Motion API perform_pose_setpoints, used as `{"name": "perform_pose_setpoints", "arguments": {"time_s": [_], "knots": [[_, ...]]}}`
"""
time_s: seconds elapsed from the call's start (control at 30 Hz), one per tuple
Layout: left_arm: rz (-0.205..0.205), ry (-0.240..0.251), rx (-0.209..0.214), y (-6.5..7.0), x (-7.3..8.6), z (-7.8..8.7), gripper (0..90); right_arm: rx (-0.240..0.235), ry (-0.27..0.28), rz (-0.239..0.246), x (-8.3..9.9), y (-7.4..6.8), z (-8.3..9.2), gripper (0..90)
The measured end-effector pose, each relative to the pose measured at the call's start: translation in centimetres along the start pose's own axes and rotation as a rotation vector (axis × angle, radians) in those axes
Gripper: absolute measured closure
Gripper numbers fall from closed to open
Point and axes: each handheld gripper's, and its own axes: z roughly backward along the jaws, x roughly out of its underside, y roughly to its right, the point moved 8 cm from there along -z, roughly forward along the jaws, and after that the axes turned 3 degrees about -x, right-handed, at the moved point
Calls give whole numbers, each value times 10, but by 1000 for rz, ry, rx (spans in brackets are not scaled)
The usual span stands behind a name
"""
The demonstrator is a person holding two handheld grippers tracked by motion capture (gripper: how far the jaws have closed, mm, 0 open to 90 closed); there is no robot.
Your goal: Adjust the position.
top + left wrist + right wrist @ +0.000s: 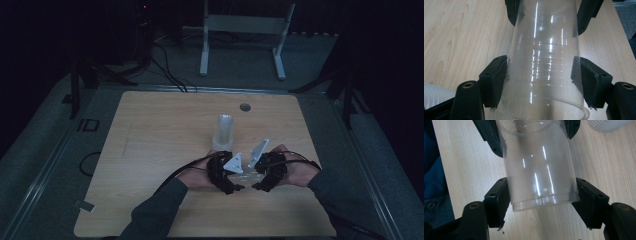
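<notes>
wooden desk sits in a dark room. a tall stack of clear cups stands on it, just behind the hands. both tongs hold one clear cup lying sideways between them: left tongs squeeze its open end, right tongs squeeze its bottom end.

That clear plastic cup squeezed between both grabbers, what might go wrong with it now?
1. The clear cup is thin, and the left gripper pinches it near the rim while the right gripper pinches it near the base; too much squeeze could dent or crack it.
2. Its wall looks smooth and shiny, so it might slip from the fingers if the hands pull apart.
3. The stack of cups stands close behind and could be knocked over.
</notes>
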Motion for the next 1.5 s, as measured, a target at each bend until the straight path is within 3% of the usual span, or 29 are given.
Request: {"name": "perform_pose_setpoints", "arguments": {"time_s": [0.3,0.53,0.73,1.13,1.5], "knots": [[-8,-4,-8,1,0,-1,286,-6,-5,-3,1,-2,-3,400],[33,6,-17,0,-2,-2,216,-5,18,-15,3,0,-3,415],[70,50,-51,-6,-7,1,188,0,31,-43,6,1,-4,418],[106,106,-117,-17,-13,7,200,34,50,-132,15,11,-8,418],[148,157,-177,-28,-15,11,293,84,92,-272,26,24,-10,420]]}}
